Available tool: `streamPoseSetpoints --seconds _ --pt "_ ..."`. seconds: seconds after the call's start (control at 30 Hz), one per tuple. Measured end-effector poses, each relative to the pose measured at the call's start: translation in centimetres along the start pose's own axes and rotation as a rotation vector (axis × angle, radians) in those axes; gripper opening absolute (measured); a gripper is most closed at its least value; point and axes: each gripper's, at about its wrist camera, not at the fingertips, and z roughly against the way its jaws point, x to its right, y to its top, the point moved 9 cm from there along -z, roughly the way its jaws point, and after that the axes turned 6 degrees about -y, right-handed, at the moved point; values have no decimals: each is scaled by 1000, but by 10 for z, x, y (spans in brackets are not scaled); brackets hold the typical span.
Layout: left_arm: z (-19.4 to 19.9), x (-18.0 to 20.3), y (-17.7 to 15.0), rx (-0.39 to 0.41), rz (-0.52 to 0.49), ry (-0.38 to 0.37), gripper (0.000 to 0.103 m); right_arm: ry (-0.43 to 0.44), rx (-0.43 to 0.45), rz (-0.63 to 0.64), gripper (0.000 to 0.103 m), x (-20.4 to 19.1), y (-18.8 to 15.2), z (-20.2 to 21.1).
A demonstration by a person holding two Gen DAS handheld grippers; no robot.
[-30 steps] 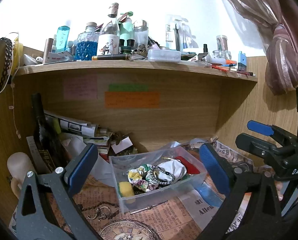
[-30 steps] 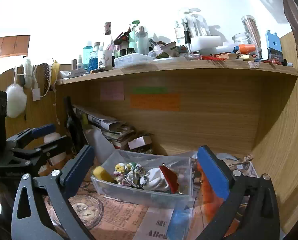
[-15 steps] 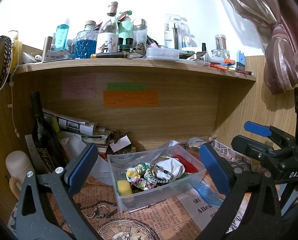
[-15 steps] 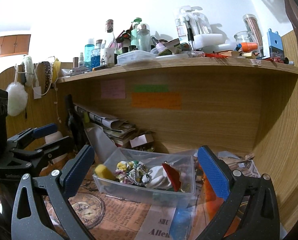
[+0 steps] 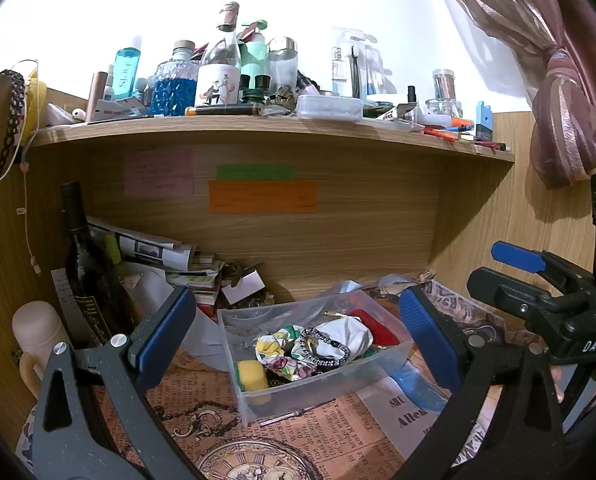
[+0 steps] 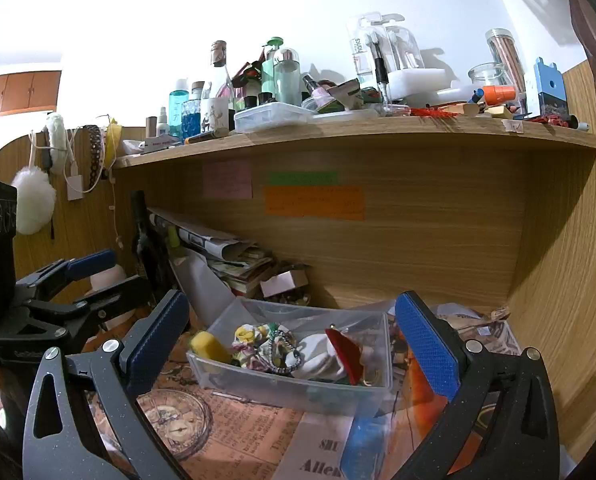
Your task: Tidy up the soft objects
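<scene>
We hold the left gripper on our left with its blue-padded fingers spread wide and nothing between them. Seen along its fingers, the clear plastic bin sits straight ahead and a little below, framed in the gap between the two pads but well short of touching either. Inside the bin, from the claw's left to its right, lie a yellow sponge at the near left corner, a floral scrunchie just beside it, a beaded bracelet draped over a white cloth, and a red piece at the far right.

The right gripper is likewise spread open and empty. From it the bin also lies ahead and below, its long axis running roughly across the claw's opening, left to right. The sponge sits at the left end near this claw's left pad, the scrunchie and white cloth are in the middle, and the red piece stands up toward the right.

We judge both claws about equally near the bin, each hovering apart from it. The sponge looks easier for the left gripper, lying at that claw's near corner; the red piece and cloth lie more toward the right gripper's side. Either claw would have to dip forward and down over the bin's near wall to reach anything soft.
</scene>
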Motion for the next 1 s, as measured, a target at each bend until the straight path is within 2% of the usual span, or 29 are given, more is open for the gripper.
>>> streamPoseSetpoints --seconds 0.57,1.0 --pt "0 1 0 0 -6 4 103 5 2 0 103 1 0 1" --pt "0 4 2 27 18 -41 103 4 3 1 103 1 0 1"
